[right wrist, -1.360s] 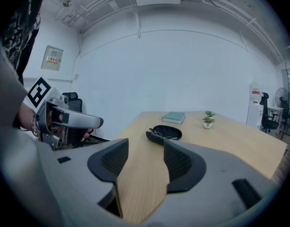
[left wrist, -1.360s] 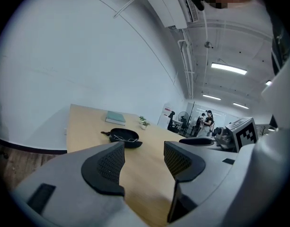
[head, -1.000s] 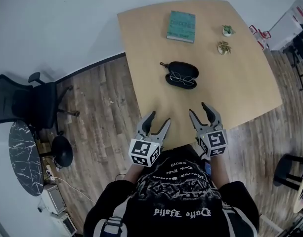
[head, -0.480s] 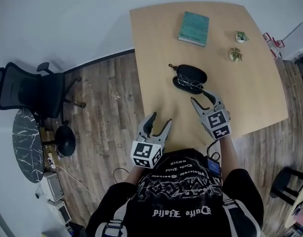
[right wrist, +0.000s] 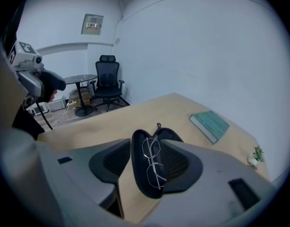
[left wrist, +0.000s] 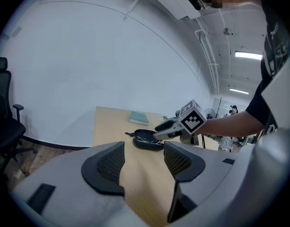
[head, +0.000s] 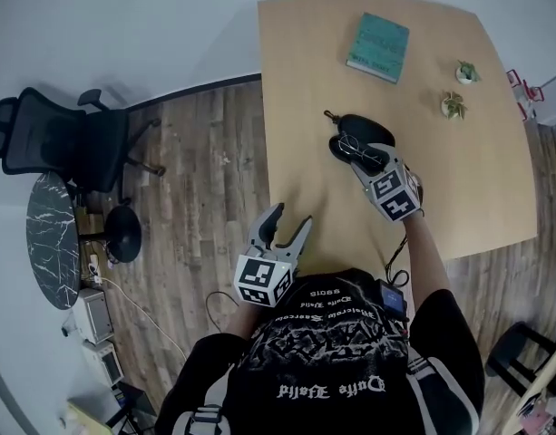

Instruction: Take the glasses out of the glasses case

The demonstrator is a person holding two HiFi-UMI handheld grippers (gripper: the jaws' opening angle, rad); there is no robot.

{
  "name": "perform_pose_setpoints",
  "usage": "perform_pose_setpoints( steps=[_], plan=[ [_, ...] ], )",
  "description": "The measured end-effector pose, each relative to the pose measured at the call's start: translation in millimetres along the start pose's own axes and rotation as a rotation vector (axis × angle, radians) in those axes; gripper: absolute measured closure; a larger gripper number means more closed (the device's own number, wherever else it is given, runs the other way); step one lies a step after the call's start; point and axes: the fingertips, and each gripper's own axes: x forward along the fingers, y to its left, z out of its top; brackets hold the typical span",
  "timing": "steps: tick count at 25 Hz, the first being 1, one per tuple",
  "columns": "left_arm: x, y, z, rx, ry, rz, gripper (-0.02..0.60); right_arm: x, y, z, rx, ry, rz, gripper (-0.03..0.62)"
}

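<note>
Approach step: my R gripper (right wrist: 148,167), jaws just narrowed yet unclenched, flanks thin wire-rimmed glasses (right wrist: 152,161) in open black oval case (right wrist: 139,176); next I pinch frame only.

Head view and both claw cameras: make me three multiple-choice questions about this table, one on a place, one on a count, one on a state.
1. Where are the glasses? A in the case; B on the book; C on the chair.
2. How many small plants stand on the table? A one; B two; C four.
3. The case is: A zipped shut; B open; C upside down.
Answers: A, the frames lie inside the black shell; B, two little pots show in the head view; B, both halves lie spread apart.
</note>
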Motion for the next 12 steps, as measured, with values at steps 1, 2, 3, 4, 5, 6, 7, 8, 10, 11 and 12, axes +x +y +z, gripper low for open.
perform_pose_setpoints(
  steps=[1, 2, 3, 4, 5, 6, 7, 8, 10, 11, 12],
  plan=[
    [0, 1, -1, -0.003, 0.005, 0.007, 0.316, 6, 0, -3, -0.011, 0.017, 0.011, 0.387],
    [1, 2, -1, -0.005, 0.009, 0.014, 0.316, 12, -1, -5, -0.025, 0.031, 0.023, 0.387],
    [1, 3, -2, -0.006, 0.014, 0.018, 0.316, 18, -2, -7, -0.039, 0.043, 0.035, 0.387],
    [2, 4, -3, -0.009, 0.019, 0.022, 0.316, 24, -2, -10, -0.051, 0.054, 0.047, 0.387],
    [4, 5, -3, -0.014, 0.024, 0.025, 0.316, 29, -4, -12, -0.057, 0.063, 0.057, 0.387],
    [5, 6, -4, -0.02, 0.029, 0.025, 0.316, 34, -5, -14, -0.056, 0.069, 0.065, 0.387],
    [7, 7, -6, -0.027, 0.035, 0.024, 0.316, 38, -7, -15, -0.048, 0.071, 0.071, 0.387],
    [9, 8, -7, -0.034, 0.04, 0.023, 0.316, 41, -10, -17, -0.034, 0.072, 0.076, 0.387],
    [14, 10, -9, -0.044, 0.051, 0.022, 0.316, 48, -15, -21, -0.011, 0.078, 0.076, 0.409],
    [17, 11, -10, -0.048, 0.055, 0.023, 0.316, 50, -17, -24, -0.01, 0.085, 0.075, 0.427],
    [19, 13, -10, -0.052, 0.059, 0.027, 0.316, 53, -18, -27, -0.016, 0.095, 0.075, 0.427]
  ],
)
